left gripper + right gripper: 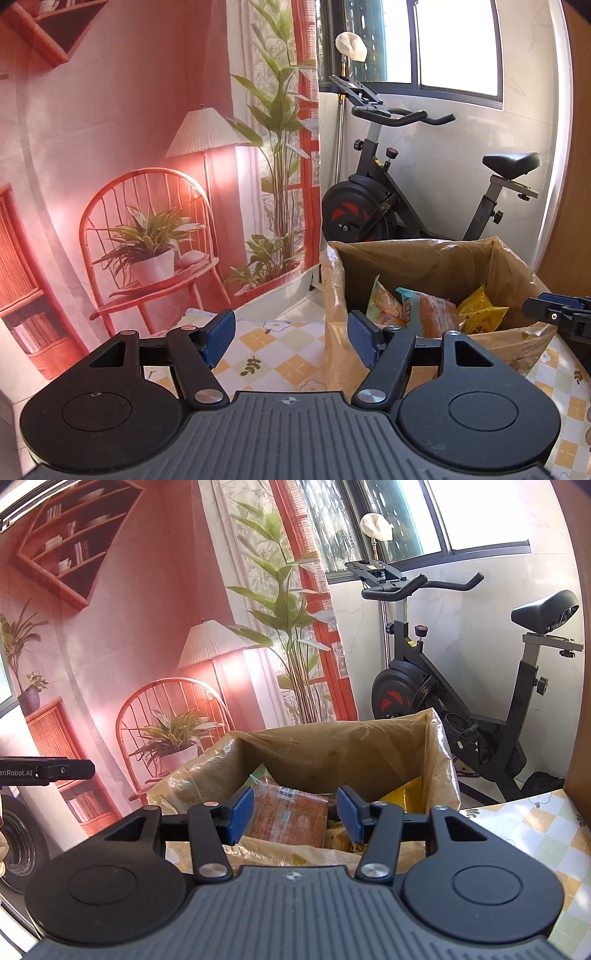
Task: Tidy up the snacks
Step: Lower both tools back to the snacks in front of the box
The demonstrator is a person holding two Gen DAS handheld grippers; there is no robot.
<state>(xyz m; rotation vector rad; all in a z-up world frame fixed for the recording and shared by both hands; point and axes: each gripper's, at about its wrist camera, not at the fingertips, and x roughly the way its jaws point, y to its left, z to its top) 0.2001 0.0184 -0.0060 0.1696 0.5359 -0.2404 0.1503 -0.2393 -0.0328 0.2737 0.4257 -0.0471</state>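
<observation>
Right wrist view shows our right gripper (295, 814) and left gripper (291, 338) both apart, empty, by the box (332, 746); we judge a snack (288, 818) just dropped, so next fetch another.

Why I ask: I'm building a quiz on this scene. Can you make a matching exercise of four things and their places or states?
Things:
1. crinkled yellow snack packet
2. plastic-lined brown cardboard box
3. black exercise bike
4. left gripper

Places or states:
A. standing on the checked floral tablecloth
B. open and empty
C. lying inside the box
D. standing by the window

Pairs: 1-C, 2-A, 3-D, 4-B
</observation>
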